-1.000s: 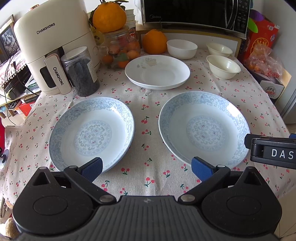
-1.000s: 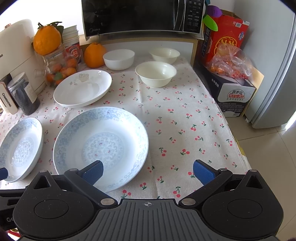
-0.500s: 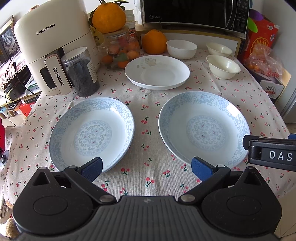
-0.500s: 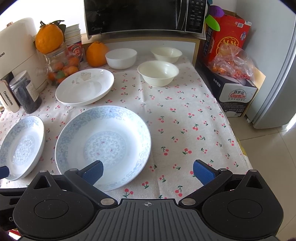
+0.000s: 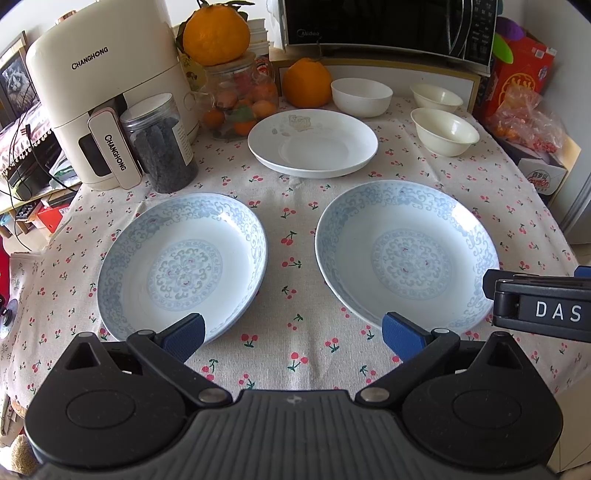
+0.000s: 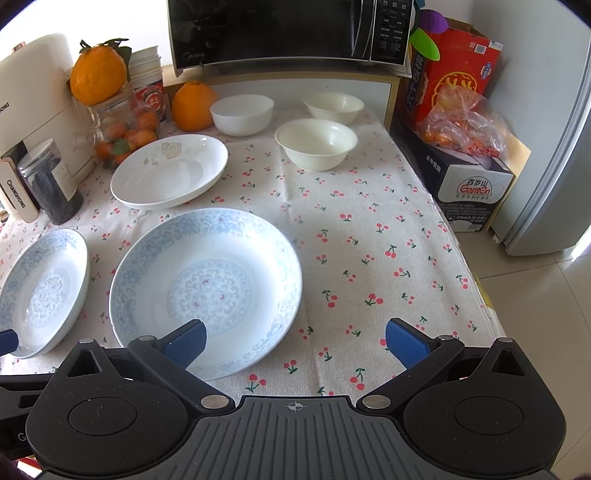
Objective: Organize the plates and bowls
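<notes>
Two blue-patterned plates lie side by side on the cherry-print tablecloth: the left plate and the right plate. Behind them sits a plain white plate. Three white bowls stand at the back: one, a second and a third. My left gripper is open, hovering over the near table edge between the blue plates. My right gripper is open too, its left finger above the right plate's near rim.
A cream air fryer, a dark-filled jar, a fruit jar topped by an orange, another orange and a microwave line the back. Boxes and a fridge stand right of the table edge.
The right gripper has shifted slightly, so the plates sit a little further right in its view. The left gripper has barely moved. Both stay open.
</notes>
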Motion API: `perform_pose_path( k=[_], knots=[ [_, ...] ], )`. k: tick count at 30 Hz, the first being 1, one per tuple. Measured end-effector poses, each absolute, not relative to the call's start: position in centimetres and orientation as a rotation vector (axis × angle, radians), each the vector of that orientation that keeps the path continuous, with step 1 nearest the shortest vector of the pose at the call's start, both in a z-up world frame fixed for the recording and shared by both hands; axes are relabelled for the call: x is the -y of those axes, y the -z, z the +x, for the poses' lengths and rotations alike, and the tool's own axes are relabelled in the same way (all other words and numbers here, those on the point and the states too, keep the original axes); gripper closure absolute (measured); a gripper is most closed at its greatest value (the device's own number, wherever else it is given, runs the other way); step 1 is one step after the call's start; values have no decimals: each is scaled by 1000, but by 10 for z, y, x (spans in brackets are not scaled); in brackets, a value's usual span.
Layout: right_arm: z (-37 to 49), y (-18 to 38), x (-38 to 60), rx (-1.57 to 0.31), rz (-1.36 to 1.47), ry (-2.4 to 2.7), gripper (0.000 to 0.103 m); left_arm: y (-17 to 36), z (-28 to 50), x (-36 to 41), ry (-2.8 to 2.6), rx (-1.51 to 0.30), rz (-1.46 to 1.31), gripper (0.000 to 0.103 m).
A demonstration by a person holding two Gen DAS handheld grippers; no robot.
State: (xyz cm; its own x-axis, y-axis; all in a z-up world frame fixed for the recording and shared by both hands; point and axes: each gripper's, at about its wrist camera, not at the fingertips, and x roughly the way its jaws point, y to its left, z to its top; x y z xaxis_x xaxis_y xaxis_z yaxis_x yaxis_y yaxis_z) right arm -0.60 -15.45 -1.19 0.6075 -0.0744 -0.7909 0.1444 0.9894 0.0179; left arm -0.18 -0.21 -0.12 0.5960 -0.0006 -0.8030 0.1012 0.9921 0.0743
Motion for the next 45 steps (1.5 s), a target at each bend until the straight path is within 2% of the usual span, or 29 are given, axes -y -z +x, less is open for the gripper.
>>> perform_pose_path(
  k=[30, 37, 45],
  knots=[
    [-3, 15, 156, -931, 93, 126, 0, 8, 0, 6, 63, -954, 131, 1],
    [-1, 15, 165, -944, 101, 120, 0, 16, 15, -4, 114, -1044, 65, 1],
    [11, 22, 185, -1056, 316, -69, 0, 18, 29, -19, 221, -1082, -117, 13]
  ],
)
